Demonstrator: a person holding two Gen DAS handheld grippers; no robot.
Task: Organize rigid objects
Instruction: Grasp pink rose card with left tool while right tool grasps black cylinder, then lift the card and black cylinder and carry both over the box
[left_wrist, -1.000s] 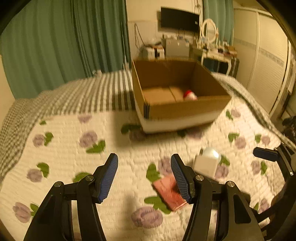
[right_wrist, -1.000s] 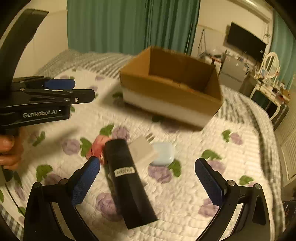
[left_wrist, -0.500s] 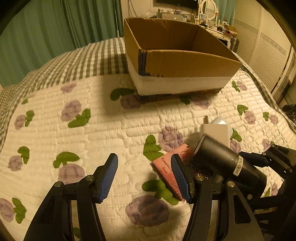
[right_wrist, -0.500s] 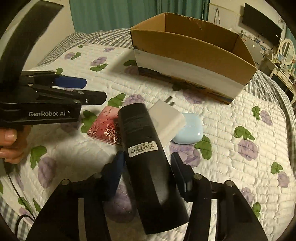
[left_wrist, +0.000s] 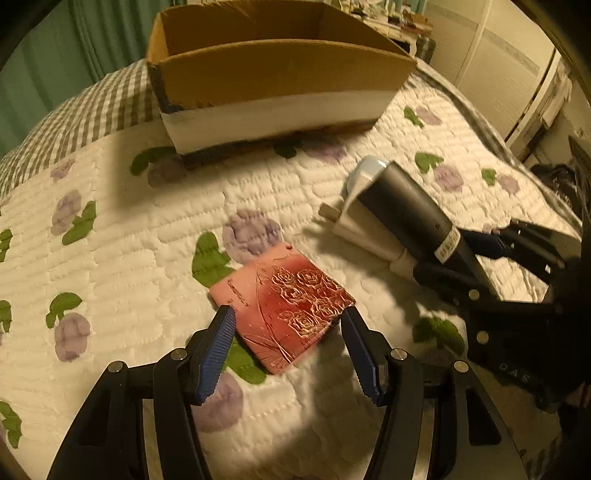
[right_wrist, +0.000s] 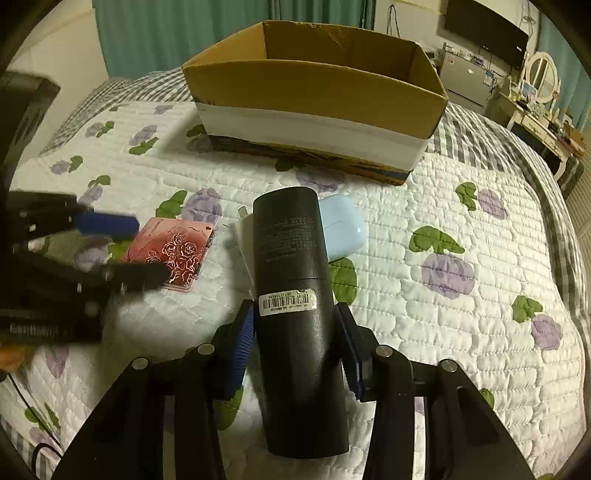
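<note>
on the quilted bed (left_wrist: 129, 258) we are gripping the black tube (right_wrist: 295, 295) in the just-closing right tongs (right_wrist: 295, 343), straddling the pink case (left_wrist: 284, 302) with spread left tongs (left_wrist: 288, 354), cardboard box (right_wrist: 314, 92) awaiting both.

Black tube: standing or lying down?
Lying down. The black tube stretches lengthwise along the quilt, its flat end facing the cardboard box, its sides between the right gripper pads.

Both wrist views look steeply down, close over the floral quilt (left_wrist: 122, 258), facing the cardboard box (left_wrist: 280, 70); the left sits further left, and both share the pink case (right_wrist: 173, 254) and black tube (left_wrist: 413, 218)
</note>
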